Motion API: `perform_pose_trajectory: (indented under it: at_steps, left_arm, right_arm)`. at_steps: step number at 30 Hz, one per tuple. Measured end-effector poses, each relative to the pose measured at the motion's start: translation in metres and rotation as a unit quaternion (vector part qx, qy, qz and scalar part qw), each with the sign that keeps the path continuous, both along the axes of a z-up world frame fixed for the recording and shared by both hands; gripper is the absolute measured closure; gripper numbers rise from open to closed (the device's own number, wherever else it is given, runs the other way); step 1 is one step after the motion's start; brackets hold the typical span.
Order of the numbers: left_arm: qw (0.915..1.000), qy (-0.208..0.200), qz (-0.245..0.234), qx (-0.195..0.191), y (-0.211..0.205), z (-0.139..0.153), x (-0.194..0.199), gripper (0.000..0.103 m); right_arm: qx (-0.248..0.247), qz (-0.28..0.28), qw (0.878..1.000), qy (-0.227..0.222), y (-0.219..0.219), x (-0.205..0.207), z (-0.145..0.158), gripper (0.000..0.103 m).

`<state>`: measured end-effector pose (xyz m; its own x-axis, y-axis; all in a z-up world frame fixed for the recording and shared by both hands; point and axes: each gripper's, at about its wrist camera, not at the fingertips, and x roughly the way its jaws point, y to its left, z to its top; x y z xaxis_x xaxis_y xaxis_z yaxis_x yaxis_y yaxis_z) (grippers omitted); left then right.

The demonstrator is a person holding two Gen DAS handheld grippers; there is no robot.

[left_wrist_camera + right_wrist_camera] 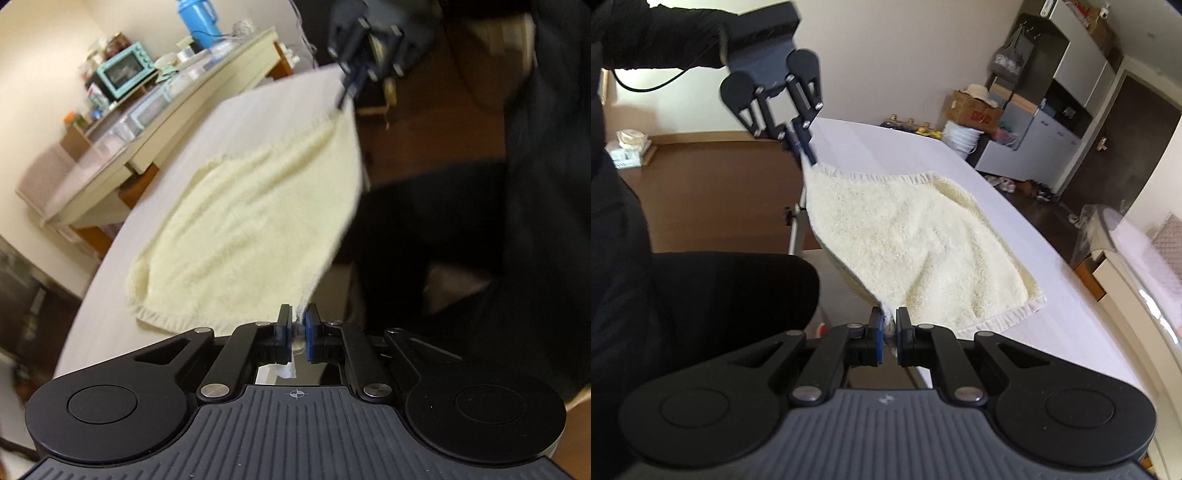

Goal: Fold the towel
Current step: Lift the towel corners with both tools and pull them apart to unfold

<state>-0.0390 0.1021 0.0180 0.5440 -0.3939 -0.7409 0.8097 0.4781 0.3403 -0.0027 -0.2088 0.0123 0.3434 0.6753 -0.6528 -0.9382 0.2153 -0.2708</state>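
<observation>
A cream terry towel [251, 221] [905, 240] lies partly on the white table [258, 110] [923, 155], its near edge raised and stretched between both grippers. In the left wrist view my left gripper [297, 328] is shut on one near corner, with a bit of cloth poking out behind the pads. My right gripper [890, 325] is shut on the other near corner. Each gripper also shows in the other's view: the right gripper [349, 92] at the top, the left gripper [803, 147] at the upper left, both pinching the towel's edge.
A person in dark clothes [517, 221] [701, 295] is close to the table's near edge. A cluttered desk with a teal oven [125, 70] and a blue flask [195, 22] stands beyond the table. A cardboard box [975, 110], cabinets and a bin [1100, 229] line the far side.
</observation>
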Motion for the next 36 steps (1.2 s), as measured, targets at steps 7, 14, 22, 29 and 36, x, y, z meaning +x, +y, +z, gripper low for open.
perform_pose_trajectory:
  at_steps: [7,14,22,29,36]
  left_arm:
    - [0.9923,0.062,0.097,-0.045,0.014,0.029,0.086,0.096]
    - [0.9737,0.096,0.186,-0.091,0.031,0.03,0.174,0.096]
    - [0.9637,0.115,0.223,-0.091,0.043,0.013,0.227,0.096]
    - [0.9586,0.125,0.243,-0.078,0.047,-0.009,0.246,0.096]
    - [0.9583,0.12,0.252,-0.06,0.052,-0.02,0.246,0.09]
  right_arm:
    - [0.053,-0.06,0.992,0.094,-0.002,0.069,0.027,0.095]
    - [0.082,-0.136,0.967,0.2,0.009,0.173,0.027,0.096]
    - [0.081,-0.168,0.951,0.245,0.023,0.235,0.009,0.096]
    - [0.069,-0.191,0.942,0.268,0.032,0.263,-0.015,0.096]
    - [0.061,-0.207,0.943,0.253,0.035,0.266,-0.029,0.084]
